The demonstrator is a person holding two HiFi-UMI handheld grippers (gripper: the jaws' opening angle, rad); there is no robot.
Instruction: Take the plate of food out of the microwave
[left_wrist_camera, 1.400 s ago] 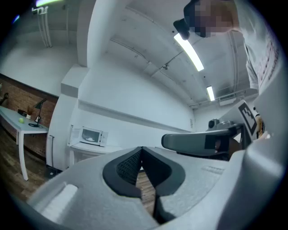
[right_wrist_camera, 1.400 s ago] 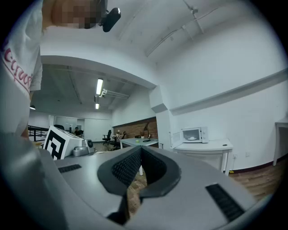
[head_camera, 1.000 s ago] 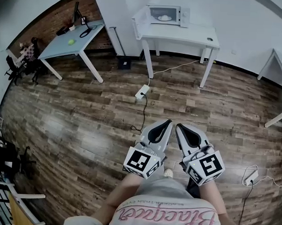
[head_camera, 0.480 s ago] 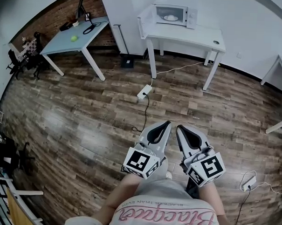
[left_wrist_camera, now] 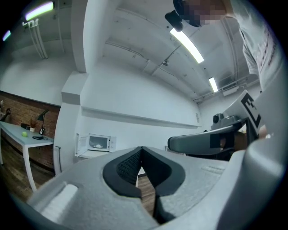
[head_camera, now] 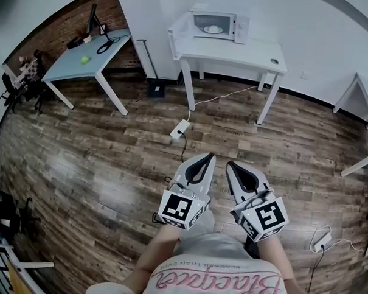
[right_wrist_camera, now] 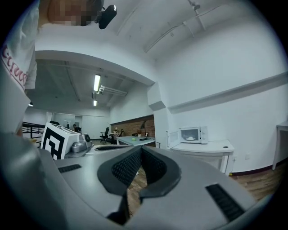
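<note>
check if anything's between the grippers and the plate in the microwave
Nothing visible blocks the plate: the microwave door stands open. The left gripper and right gripper are far off across the floor, where only a power strip and its cable lie along the way.

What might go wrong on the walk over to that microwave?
The power strip and its cable lie on the floor between the person and the white table; a foot may catch them. The microwave door stands open at the left and could be knocked. The left gripper and right gripper are shut; unopened, they might shove the plate.
</note>
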